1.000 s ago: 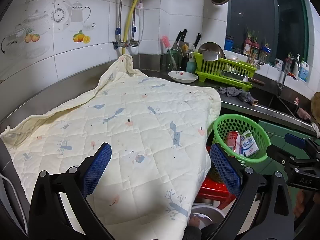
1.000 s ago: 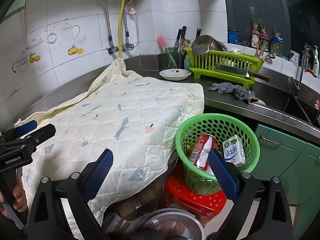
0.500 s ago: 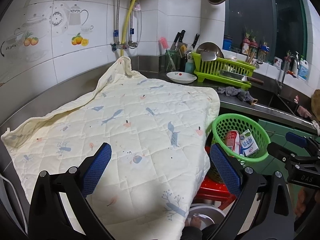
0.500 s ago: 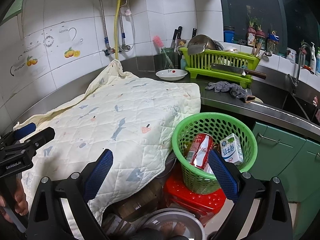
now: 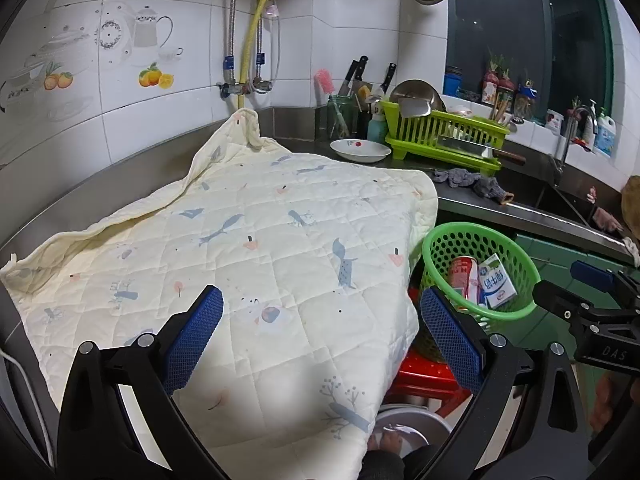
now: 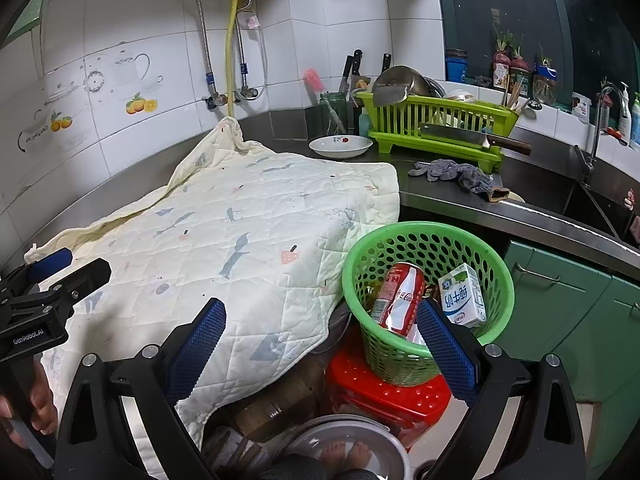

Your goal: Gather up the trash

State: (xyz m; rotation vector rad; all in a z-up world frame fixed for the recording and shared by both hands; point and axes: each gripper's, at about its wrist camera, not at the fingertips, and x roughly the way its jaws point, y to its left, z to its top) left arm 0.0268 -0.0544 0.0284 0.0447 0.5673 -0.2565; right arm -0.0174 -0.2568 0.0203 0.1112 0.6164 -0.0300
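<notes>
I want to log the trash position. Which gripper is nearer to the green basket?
Right. The right gripper hangs open directly beside the green basket, one finger overlapping its front. The left gripper is open over the quilted mat, further to the basket's left.

your two wrist views face the counter from above, left nearer the quilted cloth (image 5: pixel 256 264), both sharing the green basket (image 6: pixel 428 240)

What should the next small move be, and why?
Probably just hold both and scan for leftovers: the red can and milk carton already sit in the green basket, both the left gripper and right gripper are open and empty, and the quilted cloth shows no trash.
</notes>
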